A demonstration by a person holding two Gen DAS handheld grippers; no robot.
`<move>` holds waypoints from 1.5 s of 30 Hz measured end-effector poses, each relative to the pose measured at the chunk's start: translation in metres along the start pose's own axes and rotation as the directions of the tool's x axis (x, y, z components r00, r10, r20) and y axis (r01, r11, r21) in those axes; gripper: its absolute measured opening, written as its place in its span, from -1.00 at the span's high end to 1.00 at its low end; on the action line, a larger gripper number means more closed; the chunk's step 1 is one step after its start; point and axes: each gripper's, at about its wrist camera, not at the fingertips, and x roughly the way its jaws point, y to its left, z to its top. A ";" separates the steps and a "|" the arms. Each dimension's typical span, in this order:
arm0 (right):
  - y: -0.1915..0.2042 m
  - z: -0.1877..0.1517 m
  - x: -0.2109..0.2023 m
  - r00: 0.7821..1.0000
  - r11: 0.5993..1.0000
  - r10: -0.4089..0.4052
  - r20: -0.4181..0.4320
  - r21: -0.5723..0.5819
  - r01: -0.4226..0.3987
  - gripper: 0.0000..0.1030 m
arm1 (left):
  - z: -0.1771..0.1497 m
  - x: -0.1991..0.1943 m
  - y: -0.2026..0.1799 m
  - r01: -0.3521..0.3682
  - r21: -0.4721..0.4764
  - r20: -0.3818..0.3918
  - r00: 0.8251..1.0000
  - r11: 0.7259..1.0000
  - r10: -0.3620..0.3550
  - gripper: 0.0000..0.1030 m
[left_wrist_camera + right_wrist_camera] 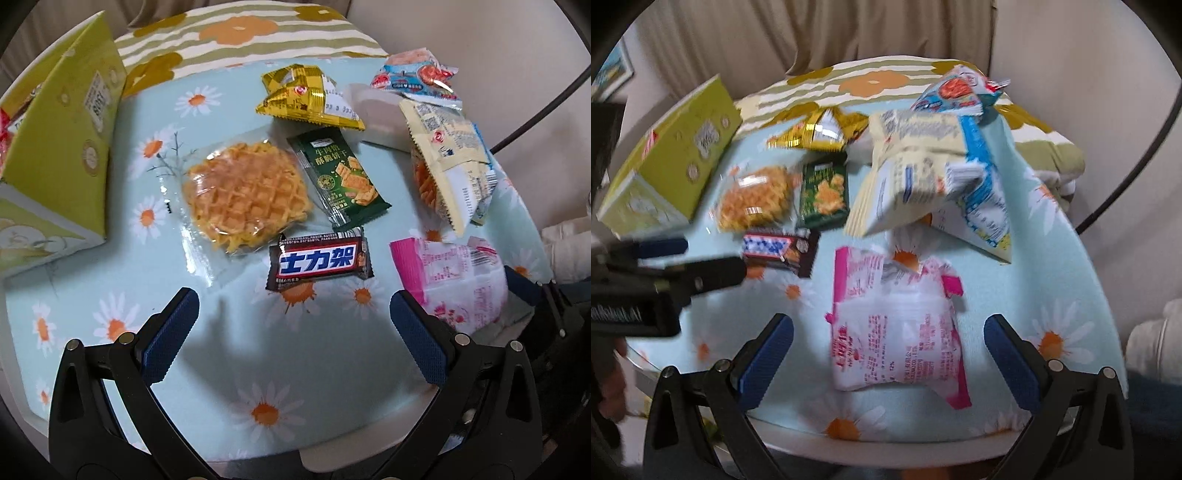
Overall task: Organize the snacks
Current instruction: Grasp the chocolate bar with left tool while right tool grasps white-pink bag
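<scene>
Blue-padded and spread wide, the left gripper (294, 325) hovers empty at the bottom of its frame, just short of the chocolate bar (320, 258); the right gripper (888, 350), equally wide, straddles the pink-and-white packet (897, 332) without gripping it. Beyond, mid-frame, lie the wrapped waffle (245, 199) and green cracker packet (338, 177), then a gold bag (306, 98) and a heap of pale yellow and blue bags (448, 166) at right. At upper left stands the green box (62, 147), with some red packaging apparently inside. Most snacks lie loose, so sorting looks barely begun.
</scene>
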 end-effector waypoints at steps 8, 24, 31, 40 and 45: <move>0.002 -0.014 0.005 0.992 0.999 -0.023 0.121 -0.025 0.026 -0.79 | -0.002 0.012 -0.006 -0.005 -0.046 0.042 0.999 0.999 0.007 -0.99; -0.005 -0.019 0.008 0.987 0.998 -0.032 0.158 -0.041 0.039 -0.11 | -0.001 0.041 -0.020 -0.036 -0.042 0.045 0.998 0.998 0.038 -0.82; -0.005 -0.017 0.008 0.988 0.998 -0.022 0.154 -0.056 0.031 -0.11 | 0.014 0.049 -0.026 -0.089 -0.018 0.059 0.994 0.996 0.090 -0.68; -0.008 -0.017 0.008 0.988 0.999 -0.006 0.152 -0.043 0.013 -0.11 | 0.014 0.042 -0.025 -0.082 0.068 0.065 0.995 0.994 0.078 -0.04; -0.009 -0.015 0.006 0.989 0.999 -0.003 0.149 -0.039 0.009 -0.11 | 0.015 0.039 -0.020 -0.059 0.061 0.052 0.997 0.996 0.056 -0.01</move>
